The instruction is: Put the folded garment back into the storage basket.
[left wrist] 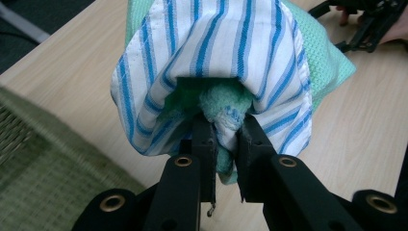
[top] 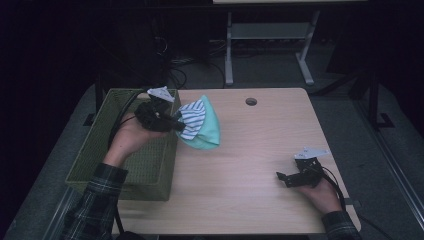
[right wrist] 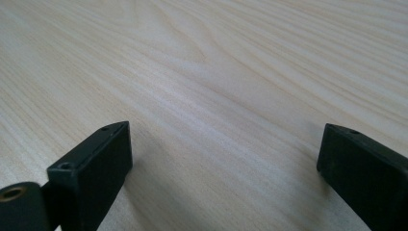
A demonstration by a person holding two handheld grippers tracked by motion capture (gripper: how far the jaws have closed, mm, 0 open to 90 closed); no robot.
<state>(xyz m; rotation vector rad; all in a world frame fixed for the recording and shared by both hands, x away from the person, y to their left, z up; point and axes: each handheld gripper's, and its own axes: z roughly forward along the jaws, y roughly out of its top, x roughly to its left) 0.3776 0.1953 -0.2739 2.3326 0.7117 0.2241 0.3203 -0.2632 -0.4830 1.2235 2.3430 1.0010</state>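
A bundle of cloth hangs in the air over the table's left part: a white cloth with blue stripes draped over a green towel. My left gripper is shut on a bunched fold of both, beside the basket's right rim. My right gripper rests low over the bare wooden table at the near right, jaws wide apart with nothing between them.
An olive woven basket stands at the table's left edge, its inside dark. A round cable hole sits near the table's far edge. Behind the table are a desk frame and cables on the floor.
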